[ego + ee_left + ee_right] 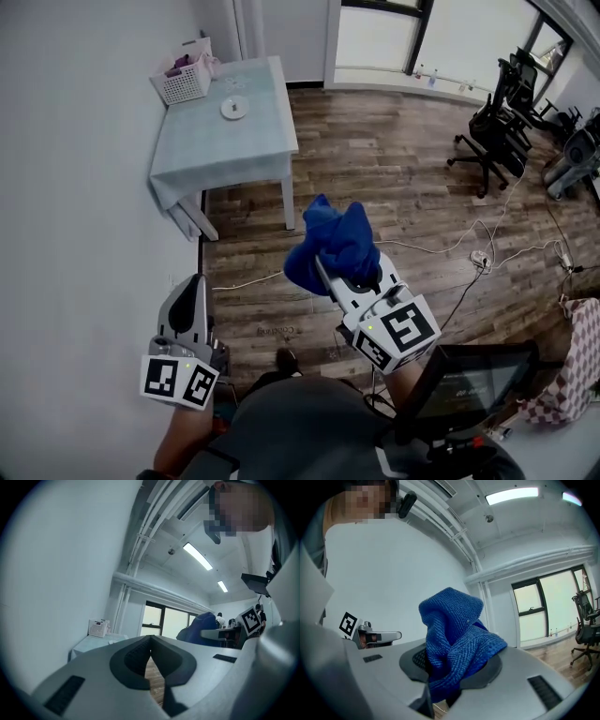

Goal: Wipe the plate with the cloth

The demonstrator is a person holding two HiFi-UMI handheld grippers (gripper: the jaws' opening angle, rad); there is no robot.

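Blue cloth (457, 644), nubbly in its weave, bunches up out of the right gripper (325, 266). That gripper's fingers (416, 662) are clamped on the lower folds. Most of the fabric stands above and ahead of the fingertips, and one fold droops down between them.

Off to the left of those fingers, and well apart from them, the left gripper (192, 283) is held level. Its own fingers (135, 660) are pressed together with nothing caught in them. Only a sliver of wooden floor (153, 676) shows below where the pads meet.

The plate (234, 108), small and white, lies well ahead of both pairs of fingers on a pale counter (246, 155) set against the wall. At the far left corner of that counter, beyond the plate, stands a white basket (184, 82) with something purple in it.

Bare floor stretches between the fingertips and the counter. White cables (487, 246) trail across it to the right of the right fingers. Farther right, by the windows, stand black office chairs (489, 131). Behind the right gripper, close to the person's body, sits a dark screen (473, 380).
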